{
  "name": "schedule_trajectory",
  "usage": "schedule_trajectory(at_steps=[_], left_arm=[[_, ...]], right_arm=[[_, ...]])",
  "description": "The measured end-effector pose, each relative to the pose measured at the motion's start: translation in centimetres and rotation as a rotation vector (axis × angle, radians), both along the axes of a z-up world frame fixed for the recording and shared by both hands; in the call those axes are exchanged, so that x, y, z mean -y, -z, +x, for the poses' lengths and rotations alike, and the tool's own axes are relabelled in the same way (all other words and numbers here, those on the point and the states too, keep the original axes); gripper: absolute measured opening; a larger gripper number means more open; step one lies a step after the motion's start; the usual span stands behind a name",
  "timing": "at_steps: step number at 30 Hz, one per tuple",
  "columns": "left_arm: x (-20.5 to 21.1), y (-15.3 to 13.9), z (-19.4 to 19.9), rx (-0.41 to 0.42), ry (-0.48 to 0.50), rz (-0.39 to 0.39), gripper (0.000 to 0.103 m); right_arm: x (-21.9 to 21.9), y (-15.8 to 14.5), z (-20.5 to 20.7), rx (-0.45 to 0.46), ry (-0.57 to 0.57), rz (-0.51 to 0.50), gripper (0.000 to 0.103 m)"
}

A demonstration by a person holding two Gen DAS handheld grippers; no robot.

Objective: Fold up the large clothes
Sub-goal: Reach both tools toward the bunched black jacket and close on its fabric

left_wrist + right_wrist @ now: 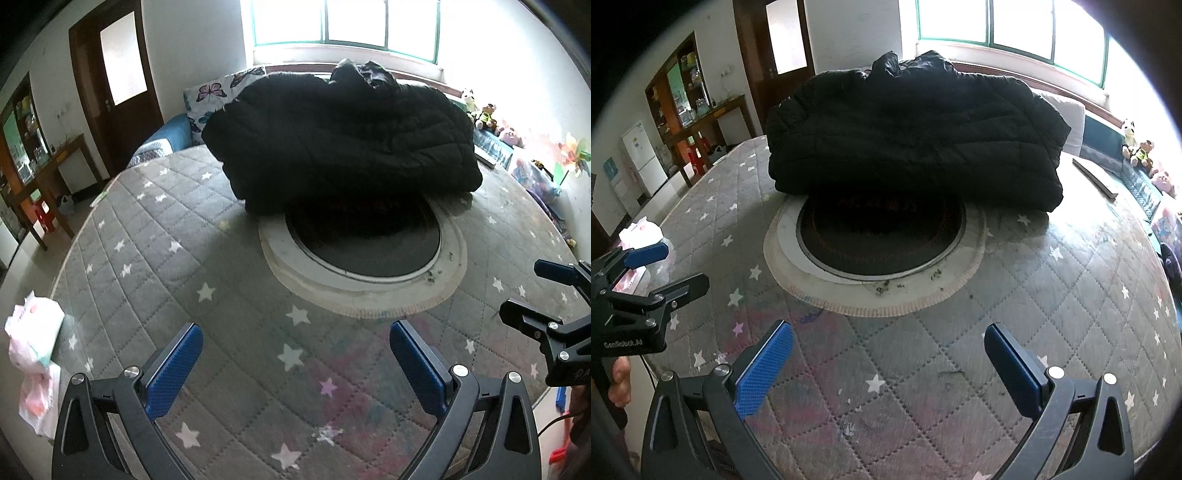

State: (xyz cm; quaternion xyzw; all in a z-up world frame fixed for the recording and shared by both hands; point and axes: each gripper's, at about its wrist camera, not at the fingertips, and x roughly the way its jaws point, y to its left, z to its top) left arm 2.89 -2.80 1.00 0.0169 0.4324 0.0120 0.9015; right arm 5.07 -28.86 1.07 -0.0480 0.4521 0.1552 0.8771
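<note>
A black quilted puffer coat lies folded into a thick bundle on the far half of the grey star-patterned mattress. Its near edge overlaps a round white-rimmed dark mat. My left gripper hovers open over the near mattress, well short of the coat, nothing between its blue pads. My right gripper is likewise open and empty at the near edge. In the left wrist view the right gripper shows at the far right; in the right wrist view the left gripper shows at the left.
A pink-and-white plastic packet lies at the mattress's left edge. Butterfly pillows and plush toys line the headboard side under the window. A flat dark bar rests at the right. Door, shelves and table stand to the left.
</note>
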Motion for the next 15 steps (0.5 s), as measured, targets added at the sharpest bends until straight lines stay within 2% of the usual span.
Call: schedule_trajectory(at_steps=[7, 15], left_arm=[[-1.3, -2.5, 2.5, 0.033, 0.022, 0.057, 0.101], [-3.1, -5.5, 7.9, 0.040, 0.040, 0.094, 0.101]], right_arm=[[0.3, -1.4, 2.1, -0.008, -0.072, 0.012, 0.103], [1.1, -4.4, 7.0, 0.016, -0.114, -0.003, 0.103]])
